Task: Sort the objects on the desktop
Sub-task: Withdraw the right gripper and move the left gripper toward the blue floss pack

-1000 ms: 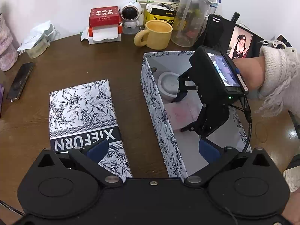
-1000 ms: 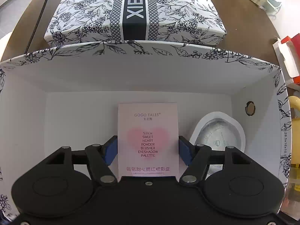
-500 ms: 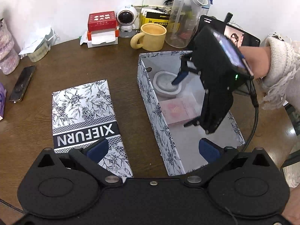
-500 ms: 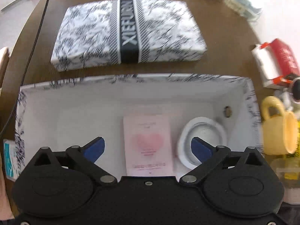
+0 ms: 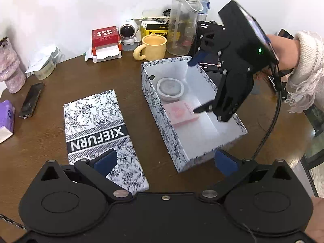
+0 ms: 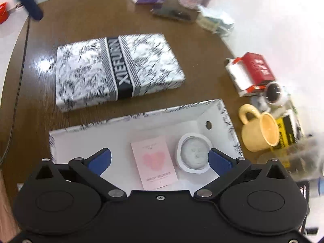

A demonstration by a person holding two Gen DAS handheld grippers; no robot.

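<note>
An open floral-print box (image 5: 156,109) (image 6: 228,119) stands on the brown table. Inside it lie a pink palette carton (image 5: 180,112) (image 6: 154,163) and a round white compact (image 5: 171,87) (image 6: 194,155). The box's lid (image 5: 97,125) (image 6: 117,68), marked XIEFURN, lies flat beside it. My right gripper (image 6: 160,160) (image 5: 195,85) hangs open above the box, holding nothing. My left gripper (image 5: 166,162) is open low over the table, one finger above the lid's near end, the other by the box's near corner.
Along the wall stand a yellow mug (image 5: 151,47) (image 6: 261,131), a red and white box (image 5: 105,40) (image 6: 251,73), an astronaut figure (image 5: 129,31), a clear bottle (image 5: 184,22) and a tablet (image 5: 208,40). A phone (image 5: 31,100) and purple tissue pack (image 5: 6,117) lie at the left.
My right gripper opened, left the pink carton lying in the box, and rose up and back out of it. My left gripper also drew back a little.
</note>
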